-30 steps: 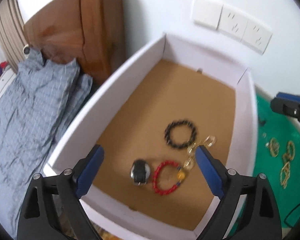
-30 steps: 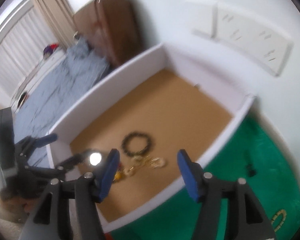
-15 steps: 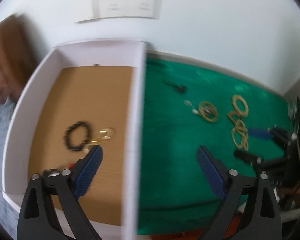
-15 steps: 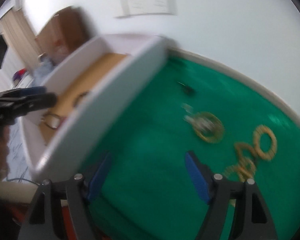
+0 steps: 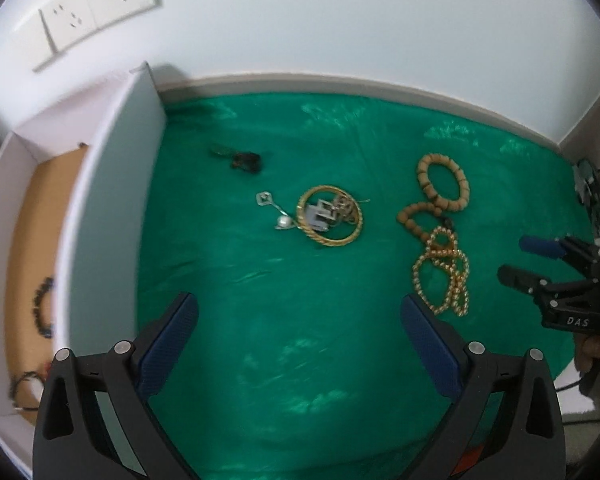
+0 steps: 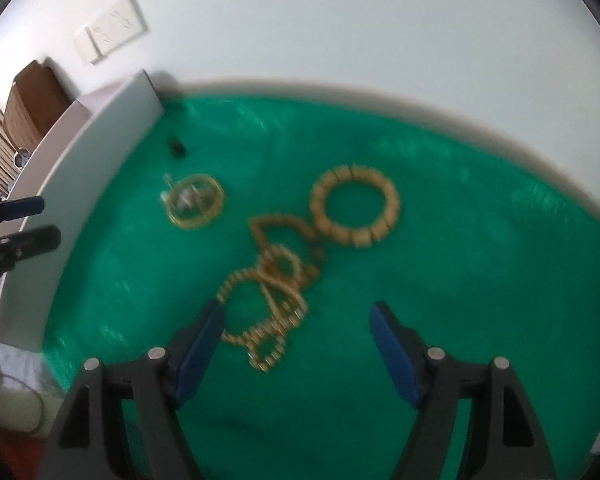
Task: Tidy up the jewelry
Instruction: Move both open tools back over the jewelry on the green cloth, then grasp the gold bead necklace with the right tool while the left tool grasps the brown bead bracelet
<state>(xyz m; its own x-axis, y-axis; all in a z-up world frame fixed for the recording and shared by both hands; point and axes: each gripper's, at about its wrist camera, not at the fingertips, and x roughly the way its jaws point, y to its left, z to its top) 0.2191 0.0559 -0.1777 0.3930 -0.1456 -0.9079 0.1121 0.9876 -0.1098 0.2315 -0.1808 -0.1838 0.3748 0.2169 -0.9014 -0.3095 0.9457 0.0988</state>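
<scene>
Jewelry is seen scattered on the green cloth (image 5: 300,340) of the tabletop, with the left gripper (image 5: 298,316) and the right gripper (image 6: 296,316) held above it, jaws spread wide and gripping nothing. Nearest the right gripper a gold bead chain (image 6: 268,308) is tangled, and beyond it a tan bead bracelet (image 5: 444,182) is laid beside a gold bangle (image 5: 330,216) with a pearl pendant (image 5: 278,212). Farther left, a dark bead bracelet (image 5: 44,308) is found inside the white box (image 5: 108,216).
</scene>
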